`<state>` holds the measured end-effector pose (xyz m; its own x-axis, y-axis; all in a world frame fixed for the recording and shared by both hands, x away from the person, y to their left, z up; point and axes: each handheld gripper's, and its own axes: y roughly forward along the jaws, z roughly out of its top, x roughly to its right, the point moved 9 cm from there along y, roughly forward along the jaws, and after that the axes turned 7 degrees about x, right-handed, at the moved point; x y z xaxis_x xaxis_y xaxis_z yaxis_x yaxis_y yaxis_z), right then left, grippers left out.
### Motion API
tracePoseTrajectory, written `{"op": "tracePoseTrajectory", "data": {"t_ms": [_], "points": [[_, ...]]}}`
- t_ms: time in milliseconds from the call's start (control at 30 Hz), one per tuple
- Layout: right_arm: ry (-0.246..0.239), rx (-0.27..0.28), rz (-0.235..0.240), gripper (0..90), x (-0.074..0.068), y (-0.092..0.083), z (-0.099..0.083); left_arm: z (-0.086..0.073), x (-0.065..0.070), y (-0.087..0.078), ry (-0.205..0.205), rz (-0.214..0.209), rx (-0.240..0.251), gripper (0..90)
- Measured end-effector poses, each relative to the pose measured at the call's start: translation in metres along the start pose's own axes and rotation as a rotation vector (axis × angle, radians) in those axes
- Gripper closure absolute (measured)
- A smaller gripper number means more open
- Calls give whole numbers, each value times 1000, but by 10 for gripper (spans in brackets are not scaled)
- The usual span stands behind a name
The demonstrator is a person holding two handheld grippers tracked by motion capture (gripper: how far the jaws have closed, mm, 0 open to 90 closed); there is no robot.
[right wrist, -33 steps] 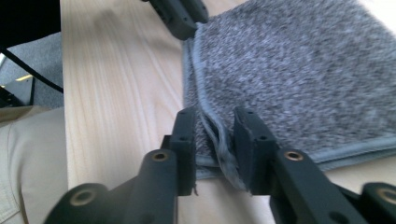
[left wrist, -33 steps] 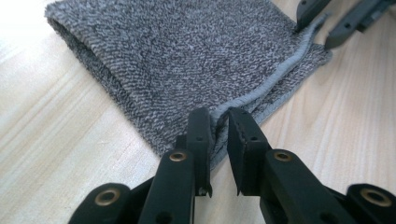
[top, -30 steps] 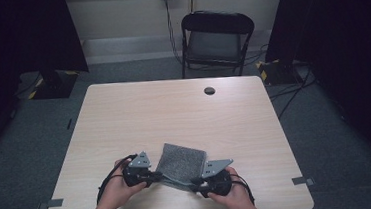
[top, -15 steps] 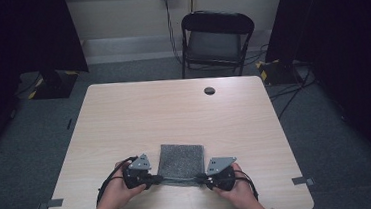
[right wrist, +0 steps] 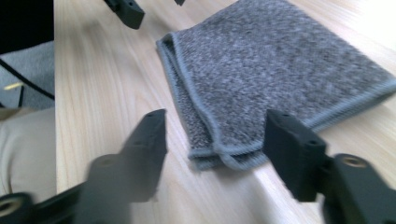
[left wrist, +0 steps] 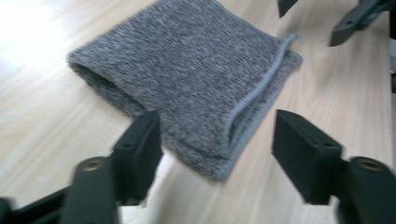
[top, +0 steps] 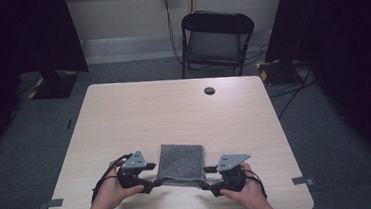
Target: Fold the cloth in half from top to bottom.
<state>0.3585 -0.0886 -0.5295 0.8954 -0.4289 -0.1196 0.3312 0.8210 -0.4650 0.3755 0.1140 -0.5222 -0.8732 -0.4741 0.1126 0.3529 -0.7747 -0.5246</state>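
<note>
Now, quick notes:
progress: grey towel (top: 180, 164) lies folded flat at lower centre of the table (top: 124, 119); fold looks done, grippers only need to back off.
left gripper (top: 154, 183): jaws just opened wide, near corner between them, not pinched.
right gripper (top: 206, 184): jaws just opened wide, corner loose between them.

No legible text or labels anywhere

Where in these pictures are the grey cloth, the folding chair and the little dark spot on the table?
grey cloth (top: 180, 162), high view, middle of its folded top face.
folding chair (top: 217, 44), high view, on its seat.
dark spot (top: 209, 90), high view, its centre, near the table's far edge.
</note>
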Motion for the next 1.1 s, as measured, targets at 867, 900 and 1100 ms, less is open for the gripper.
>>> {"op": "tracePoseTrajectory", "data": {"t_ms": [867, 900, 1100], "points": [[62, -8, -50, 195, 27, -44, -16, -7, -12, -27, -6, 45, -14, 188], [65, -3, -59, 195, 30, -47, -16, -8, -13, -28, -6, 48, -16, 188], [83, 6, -74, 196, 37, -56, -19, -15, -19, -33, -11, 63, -28, 188]]}}
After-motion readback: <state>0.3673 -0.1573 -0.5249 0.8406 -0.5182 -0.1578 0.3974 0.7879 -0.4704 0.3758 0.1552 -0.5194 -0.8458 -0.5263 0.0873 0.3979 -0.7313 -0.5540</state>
